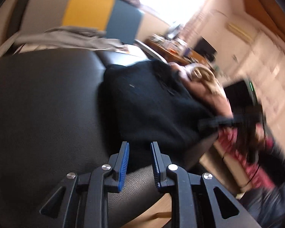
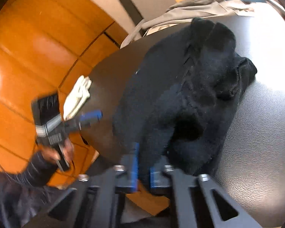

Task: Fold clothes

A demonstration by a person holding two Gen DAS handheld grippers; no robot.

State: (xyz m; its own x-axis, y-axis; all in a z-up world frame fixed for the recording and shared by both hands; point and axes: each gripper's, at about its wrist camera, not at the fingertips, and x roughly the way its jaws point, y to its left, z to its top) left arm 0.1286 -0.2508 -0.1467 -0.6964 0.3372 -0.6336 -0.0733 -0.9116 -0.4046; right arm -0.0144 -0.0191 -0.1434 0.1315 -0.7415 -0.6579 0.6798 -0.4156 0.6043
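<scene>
A dark, fleecy garment point(image 2: 190, 95) lay bunched on a black leather-look cushion point(image 2: 256, 142), toward the cushion's near edge. It was heaped with thick rolls and a deep hollow, neither flat nor neatly squared. The fabric looked soft, thick and limp, likely light but bulky, so it would sag and drape when lifted; an outer hem or corner seemed the safest place to pinch.

The left gripper point(image 1: 139, 159) hovered just at the garment's near edge, its blue pads apart with nothing between them. The right gripper point(image 2: 143, 169) sat at the garment's near hem, pads close together; blur hid whether cloth was caught between them.

Beyond the garment, at the cushion's far side, a grey garment point(image 1: 66, 38) lay crumpled. A pale cloth point(image 2: 77, 96) hung off the cushion's left edge. No container was visible.
</scene>
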